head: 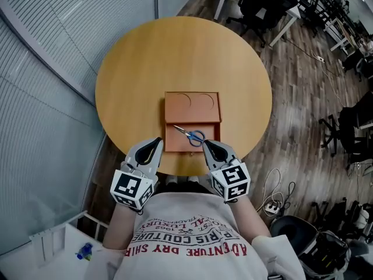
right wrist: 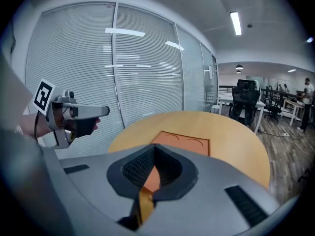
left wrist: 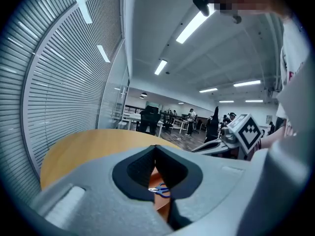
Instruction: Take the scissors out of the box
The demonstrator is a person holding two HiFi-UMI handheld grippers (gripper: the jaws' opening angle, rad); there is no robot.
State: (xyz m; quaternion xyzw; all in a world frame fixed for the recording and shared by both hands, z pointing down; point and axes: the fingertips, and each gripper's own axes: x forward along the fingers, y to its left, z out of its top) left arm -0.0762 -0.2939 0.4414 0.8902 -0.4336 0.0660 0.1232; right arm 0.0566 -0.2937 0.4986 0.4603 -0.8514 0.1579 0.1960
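Observation:
An orange box [head: 192,105] lies open on the round wooden table [head: 134,69], its lid part farther away and its tray toward me. Blue-handled scissors [head: 191,135] lie in the near tray, blades pointing left. My left gripper [head: 156,142] hovers at the table's near edge, just left of the tray, jaws together and empty. On the other side, my right gripper [head: 207,144] is just below the scissors' handles, also shut and empty. In the left gripper view the scissors [left wrist: 160,190] show through the slit under the closed jaws. The right gripper view shows the box [right wrist: 182,142] ahead.
Slatted window blinds [head: 35,98] run along the left of the table. Office chairs [head: 259,4] and desks stand on the wood floor to the right, with cables [head: 274,191] lying near my feet. A white stand [head: 52,244] is at lower left.

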